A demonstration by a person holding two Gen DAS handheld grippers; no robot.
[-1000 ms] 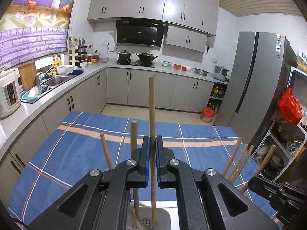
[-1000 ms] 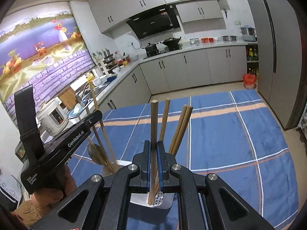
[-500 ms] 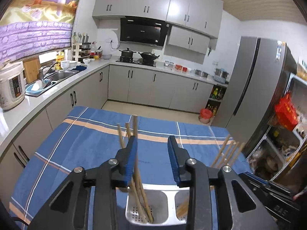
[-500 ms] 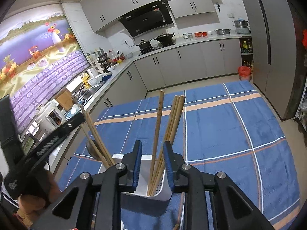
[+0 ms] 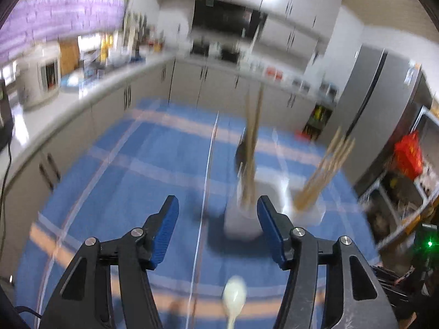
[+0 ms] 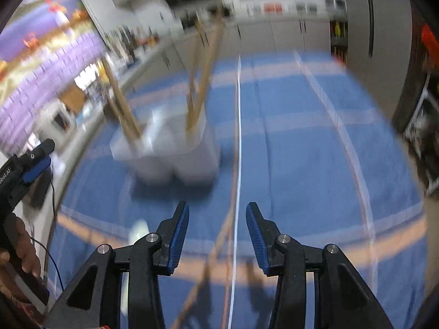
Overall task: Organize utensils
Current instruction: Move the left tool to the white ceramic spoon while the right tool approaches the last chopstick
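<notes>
Both views are heavily motion-blurred. Left hand-held gripper (image 5: 218, 219): blue-padded jaws spread wide apart, nothing between them. Ahead of it and slightly toward its right finger stands the white plastic two-compartment utensil holder (image 5: 241, 219) on the blue plaid tablecloth (image 5: 123, 192) covering the counter; the holder's near wall sits just beyond the right fingertip, apart from it. A bundle of long wooden chopsticks (image 5: 251, 159) stands nearly upright in the compartment nearer this gripper's midline, and a second bundle of wooden chopsticks (image 5: 323, 175) leans outward to the right in the other compartment. Below the open jaws, close to the camera, a white plastic spoon (image 5: 233, 298) lies on the cloth (bowl end pointing away from the gripper). Right hand-held gripper (image 6: 217, 233): jaws likewise parted, holding nothing. From this side the holder (image 6: 175, 161) sits ahead and to the left of the fingers, well clear of them, with one wooden bundle (image 6: 204, 76) rising near the centre and another (image 6: 120, 104) leaning left. A single thin wooden chopstick (image 6: 216, 249) lies on the cloth between and just below the right gripper's fingers, running lengthwise away from it. A pale blurred object lies left of the left finger; too smeared to confirm identity. The left gripper's body (image 6: 24, 164) shows at the far left edge of this view.
</notes>
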